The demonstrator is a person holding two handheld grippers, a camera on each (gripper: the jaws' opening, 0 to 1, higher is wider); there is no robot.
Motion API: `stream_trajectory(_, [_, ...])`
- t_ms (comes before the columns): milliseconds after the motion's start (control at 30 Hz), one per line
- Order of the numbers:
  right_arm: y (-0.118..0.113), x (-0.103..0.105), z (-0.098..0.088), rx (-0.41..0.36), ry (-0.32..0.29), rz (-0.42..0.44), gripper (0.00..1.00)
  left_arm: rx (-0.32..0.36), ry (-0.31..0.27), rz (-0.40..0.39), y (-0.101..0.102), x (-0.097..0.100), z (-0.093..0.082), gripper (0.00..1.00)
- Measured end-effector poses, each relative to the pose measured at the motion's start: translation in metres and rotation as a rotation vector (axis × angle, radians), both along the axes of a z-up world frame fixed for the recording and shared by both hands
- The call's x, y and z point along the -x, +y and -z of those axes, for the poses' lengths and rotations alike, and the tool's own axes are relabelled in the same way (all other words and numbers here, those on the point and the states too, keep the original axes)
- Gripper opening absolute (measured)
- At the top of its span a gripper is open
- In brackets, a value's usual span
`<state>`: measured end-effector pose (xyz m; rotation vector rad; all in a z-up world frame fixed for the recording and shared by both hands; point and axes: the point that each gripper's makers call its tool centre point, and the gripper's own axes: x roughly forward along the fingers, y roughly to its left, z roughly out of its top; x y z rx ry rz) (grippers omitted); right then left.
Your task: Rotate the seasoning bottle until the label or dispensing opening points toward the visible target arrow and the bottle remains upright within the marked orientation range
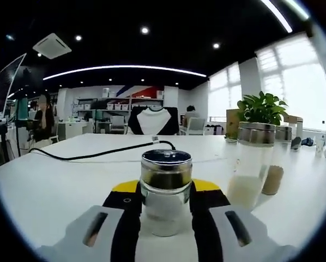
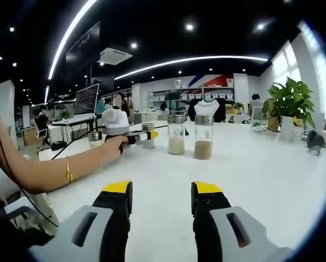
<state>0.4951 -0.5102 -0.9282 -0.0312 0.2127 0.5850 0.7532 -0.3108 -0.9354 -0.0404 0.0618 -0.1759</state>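
The left gripper (image 1: 165, 218) has its fingers closed around the upright seasoning bottle (image 1: 165, 188) on the bench (image 1: 54, 185), the right gripper (image 2: 159, 210) waits open and empty (no arrow visible), so turning apparently remains.

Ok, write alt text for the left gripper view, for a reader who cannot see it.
The left tool has its two yellow-tipped jaws on either side of a short glass seasoning bottle with a metal lid, standing upright on a white table. Two taller jars stand to the right, a potted plant behind them, and a black cable crosses the table.
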Motion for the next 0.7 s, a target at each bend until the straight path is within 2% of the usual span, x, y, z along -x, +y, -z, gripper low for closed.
stream_trajectory(133, [-0.002,-0.001,-0.003,-0.001,-0.007,0.006,0.41,-0.008,0.005,-0.010,-0.001,0.003,-0.002,0.35])
stream_trajectory(300, [-0.003,-0.002,-0.009,-0.004,-0.020,0.011,0.41,-0.025,-0.030,-0.004,-0.006,0.008,-0.016,0.35])
stream_trajectory(467, [-0.006,-0.003,-0.014,-0.003,-0.033,0.015,0.41,-0.036,-0.036,-0.001,-0.006,0.012,-0.022,0.35])
stream_trajectory(533, [-0.008,-0.001,-0.017,-0.001,-0.037,0.007,0.41,-0.019,-0.050,0.016,-0.007,0.014,-0.028,0.35])
stream_trajectory(700, [-0.012,0.003,-0.020,0.011,-0.048,0.011,0.41,-0.036,-0.070,0.018,-0.008,0.020,-0.041,0.35])
